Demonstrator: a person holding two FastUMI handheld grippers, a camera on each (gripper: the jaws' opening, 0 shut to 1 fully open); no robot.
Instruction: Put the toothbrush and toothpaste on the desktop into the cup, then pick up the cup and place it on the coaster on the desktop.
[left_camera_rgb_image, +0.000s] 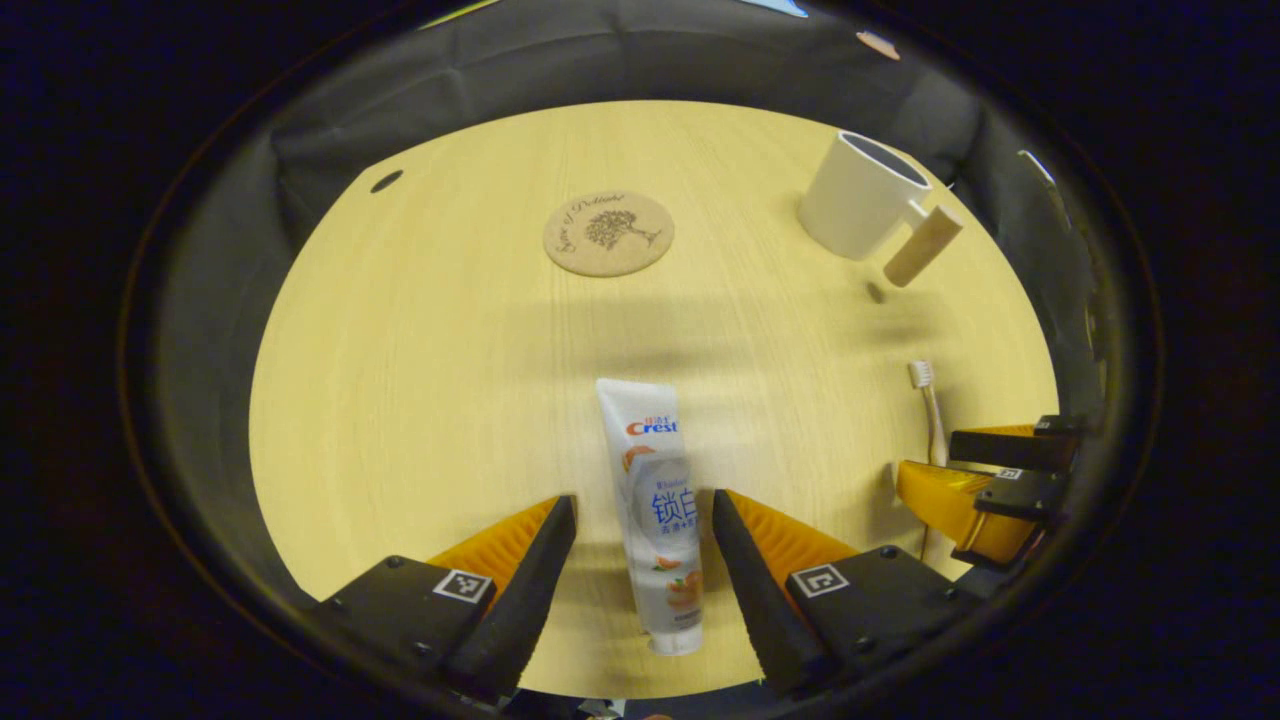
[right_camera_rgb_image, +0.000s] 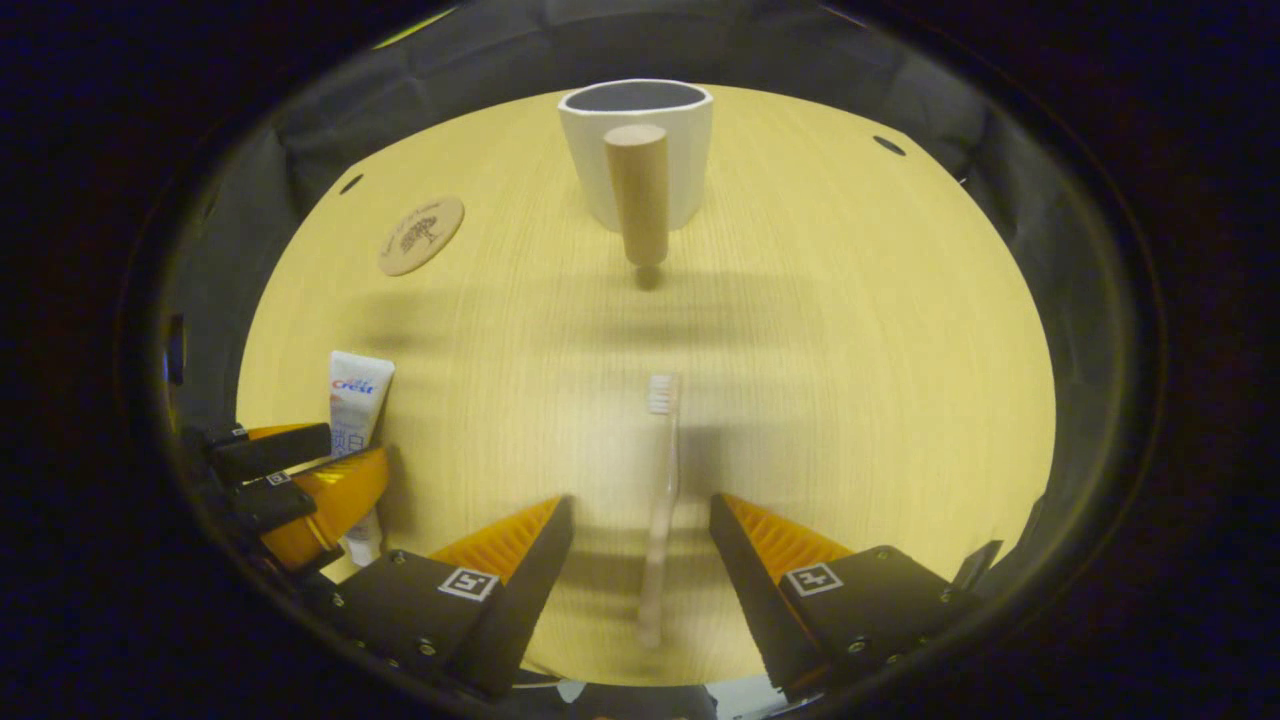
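Toothpaste (left_camera_rgb_image: 655, 510) lies flat on the bench (left_camera_rgb_image: 420, 380) at the bottom centre of the left gripper view, between the wide-open jaws of the left gripper (left_camera_rgb_image: 643, 560), touching neither. To grasp it well, I think the jaws should go lower and close evenly on the middle of the tube. Likewise the toothbrush (right_camera_rgb_image: 662, 500) lies between the open, empty jaws of the right gripper (right_camera_rgb_image: 640, 560). At the top centre stands the cup (right_camera_rgb_image: 640, 150), the coaster (right_camera_rgb_image: 421, 235) at upper left.
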